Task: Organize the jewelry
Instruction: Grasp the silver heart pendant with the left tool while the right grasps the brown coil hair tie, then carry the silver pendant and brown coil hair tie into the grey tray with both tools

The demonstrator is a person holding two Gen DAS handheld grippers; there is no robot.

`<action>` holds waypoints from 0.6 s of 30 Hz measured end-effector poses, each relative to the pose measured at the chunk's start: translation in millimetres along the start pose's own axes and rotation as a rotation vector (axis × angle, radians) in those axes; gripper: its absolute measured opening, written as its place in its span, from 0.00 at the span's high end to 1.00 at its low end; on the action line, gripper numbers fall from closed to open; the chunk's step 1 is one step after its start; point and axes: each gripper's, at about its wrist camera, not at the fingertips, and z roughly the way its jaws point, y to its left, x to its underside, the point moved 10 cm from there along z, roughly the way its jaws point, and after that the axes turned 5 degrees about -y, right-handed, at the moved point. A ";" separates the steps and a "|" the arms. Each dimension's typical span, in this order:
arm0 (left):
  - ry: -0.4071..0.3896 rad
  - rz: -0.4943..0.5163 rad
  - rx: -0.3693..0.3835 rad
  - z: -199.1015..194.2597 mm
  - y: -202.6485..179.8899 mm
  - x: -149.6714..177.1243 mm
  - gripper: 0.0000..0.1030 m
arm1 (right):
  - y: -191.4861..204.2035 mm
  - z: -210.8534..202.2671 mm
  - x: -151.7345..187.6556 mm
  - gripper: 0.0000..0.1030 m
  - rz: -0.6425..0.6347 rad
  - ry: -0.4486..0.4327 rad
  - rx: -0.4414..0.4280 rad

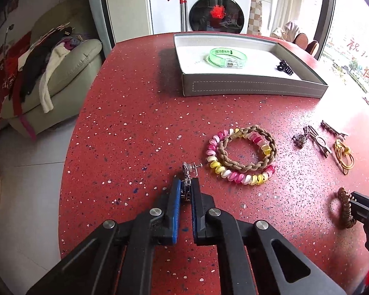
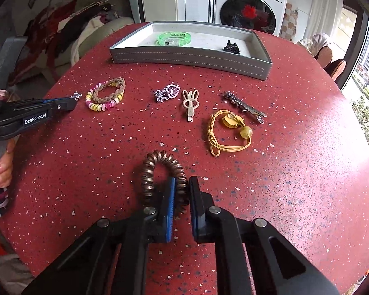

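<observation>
Both grippers are at the pick-up step: the left gripper (image 1: 187, 189) is clamped on what looks like a silver brooch (image 1: 188, 170), the right gripper (image 2: 182, 191) on the brown coil tie (image 2: 160, 174). Next, each must lift and carry toward the grey tray (image 2: 189, 57) at twelve o'clock.

- The silver clip (image 1: 187, 180) is half buried between the left gripper's (image 1: 186, 184) jaws.
- Printing on the green bangle (image 1: 228, 57) in the grey tray (image 1: 253, 89) is too small to read.
- Beside that tray, the bench (image 1: 135, 127) runs off frame.

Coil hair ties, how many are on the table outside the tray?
2. The brown coil hair tie is clamped in the right hand-held gripper; the pink and yellow coil hair tie lies under a braided band, near the left hand-held gripper.
</observation>
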 end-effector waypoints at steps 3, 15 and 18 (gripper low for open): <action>-0.008 -0.012 0.005 -3.5 1.4 -0.3 0.75 | -5.7 -0.5 -1.9 0.88 0.058 -0.003 -0.032; -0.054 -0.034 0.045 -26.9 -6.1 -15.7 0.75 | -26.5 -9.2 -12.4 0.88 0.189 -0.036 -0.099; -0.065 -0.031 0.056 -31.6 -11.2 -21.2 0.75 | -28.6 -7.6 -12.1 0.88 0.192 -0.027 -0.096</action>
